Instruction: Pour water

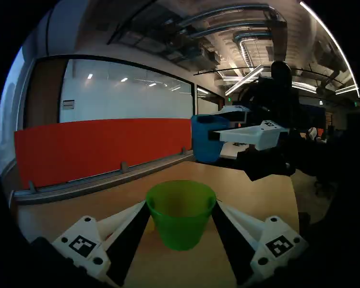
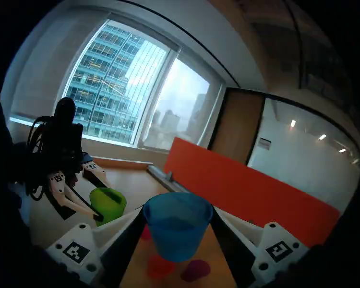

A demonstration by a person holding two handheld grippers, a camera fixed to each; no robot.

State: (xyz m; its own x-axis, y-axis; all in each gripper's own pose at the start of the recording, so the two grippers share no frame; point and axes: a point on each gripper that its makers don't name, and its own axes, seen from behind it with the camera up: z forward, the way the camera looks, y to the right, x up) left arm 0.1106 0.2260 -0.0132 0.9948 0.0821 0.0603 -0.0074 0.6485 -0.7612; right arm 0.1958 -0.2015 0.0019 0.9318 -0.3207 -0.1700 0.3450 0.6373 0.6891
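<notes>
Green cup [image 1: 181, 213] sits closest in the left gripper view, upright with its mouth open to the ceiling. It is clamped between the two white fingers of the left gripper [image 1: 181, 206]. The dark inner pads press on its sides, so the jaws stand about a cup's width apart. Each finger carries a black-and-white square tag [image 1: 81, 245], a coded pattern rather than words.

Beyond it lies the wooden table [image 1: 257, 192], and farther back the right gripper [image 1: 213, 136] holds the blue cup [image 1: 204, 139] upright. A person's dark outline [image 1: 281, 96] is behind it. An orange panel [image 1: 103, 144] runs along the table's far edge below a glass wall. A small plaque [image 1: 68, 104] is fixed on that wall, its writing too small to read.

In the right gripper view the blue cup is nearest, pinched on both sides by that gripper's fingers, which are likewise spread to the cup's width. A paler band low inside the cup may be water, though the dim light leaves that uncertain. Under the cup the table shows a red spot [image 2: 160, 266] and a magenta spot [image 2: 195, 270]. Off to the left, the left gripper holds the green cup over the table, just beside the blue one. Behind them a big window [image 2: 122, 96] looks out on glass towers.
</notes>
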